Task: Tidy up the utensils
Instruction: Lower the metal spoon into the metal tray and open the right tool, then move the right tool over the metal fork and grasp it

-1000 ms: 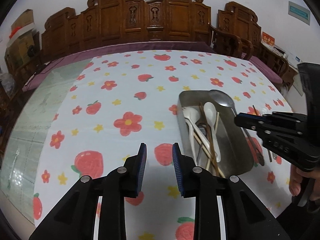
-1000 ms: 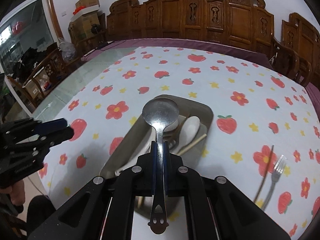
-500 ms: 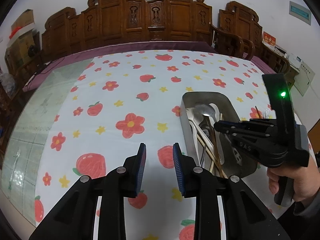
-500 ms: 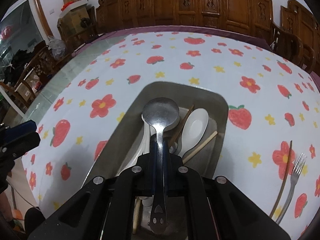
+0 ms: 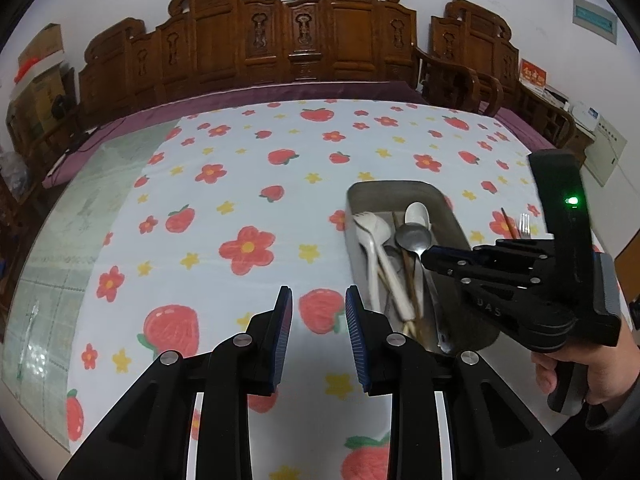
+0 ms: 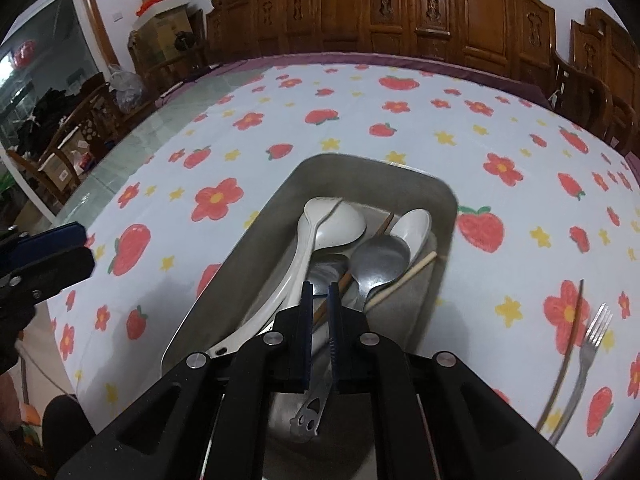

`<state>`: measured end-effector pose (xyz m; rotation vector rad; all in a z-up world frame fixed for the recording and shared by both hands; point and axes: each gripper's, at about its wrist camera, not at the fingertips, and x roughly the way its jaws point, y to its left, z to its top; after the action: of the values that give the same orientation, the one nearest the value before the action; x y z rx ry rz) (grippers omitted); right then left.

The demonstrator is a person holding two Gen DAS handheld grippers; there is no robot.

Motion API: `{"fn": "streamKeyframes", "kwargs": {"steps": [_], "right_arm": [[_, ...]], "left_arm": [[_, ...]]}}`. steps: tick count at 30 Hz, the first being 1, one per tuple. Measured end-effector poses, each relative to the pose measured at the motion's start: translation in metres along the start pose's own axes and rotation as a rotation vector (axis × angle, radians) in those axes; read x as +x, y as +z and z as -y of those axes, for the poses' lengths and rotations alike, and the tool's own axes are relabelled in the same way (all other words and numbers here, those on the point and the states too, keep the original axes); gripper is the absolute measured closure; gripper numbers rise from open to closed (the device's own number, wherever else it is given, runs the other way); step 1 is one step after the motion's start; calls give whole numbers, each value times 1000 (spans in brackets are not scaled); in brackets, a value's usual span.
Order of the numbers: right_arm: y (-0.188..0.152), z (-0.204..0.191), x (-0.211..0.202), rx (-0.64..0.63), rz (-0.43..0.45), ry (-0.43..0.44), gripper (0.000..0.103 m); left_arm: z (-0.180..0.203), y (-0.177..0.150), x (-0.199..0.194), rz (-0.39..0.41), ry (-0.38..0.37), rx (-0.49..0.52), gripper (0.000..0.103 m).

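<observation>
- The right gripper (image 6: 318,320) hangs over the near end of the metal tray (image 6: 240,264), its jaws all but closed. The handle of the metal spoon (image 6: 380,258) runs through the narrow gap between them, and its end pokes out behind the pads.
- Just ahead of that gripper, the spoon's bowl lies inside the tray on top of the other utensils. I judge this placing to be nearly done, with only the letting go left. Whether the pads still pinch hard I cannot tell.
- Already in the tray, ahead of the gripper, are a large white spoon (image 6: 336,224), a smaller white spoon (image 6: 414,224), a pale chopstick (image 6: 404,280) and a brown one partly buried under them. They lie loosely crossed rather than sorted by kind.
- To the right of the right gripper, outside the tray on the strawberry-print cloth (image 6: 460,128) of the counter, a fork (image 6: 586,356) and a dark chopstick (image 6: 570,328) lie side by side. These look like the pieces still to be collected.
- To the left of the tray, the left gripper (image 5: 319,320) hovers over bare cloth. Its jaws are partly apart with nothing between them, so it looks free for the next pickup.
- Beyond the tray, I see no further utensils on the cloth up to the carved wooden chairs (image 5: 304,40). By that reading, most of the job is done.
</observation>
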<state>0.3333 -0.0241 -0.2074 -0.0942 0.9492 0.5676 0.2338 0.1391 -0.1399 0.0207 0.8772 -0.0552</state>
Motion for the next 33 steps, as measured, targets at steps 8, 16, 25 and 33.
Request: {"fn": "streamKeyframes", "kwargs": {"steps": [8,16,25,33], "right_arm": [[-33,36,-67,-11,91,-41,93],[-77,115,-94,49,85,-180,93],[-96,164,-71,139,60,-215,81],[-96,174,-41,143,8,-248,75]], "left_arm": [[37,-2,-5,13,-35,45,71],[92,-4,-2,14,-97,98,60],[137,-10,13,-7,-130,121,60],[154,-15,21,-24,-119,133,60]]}}
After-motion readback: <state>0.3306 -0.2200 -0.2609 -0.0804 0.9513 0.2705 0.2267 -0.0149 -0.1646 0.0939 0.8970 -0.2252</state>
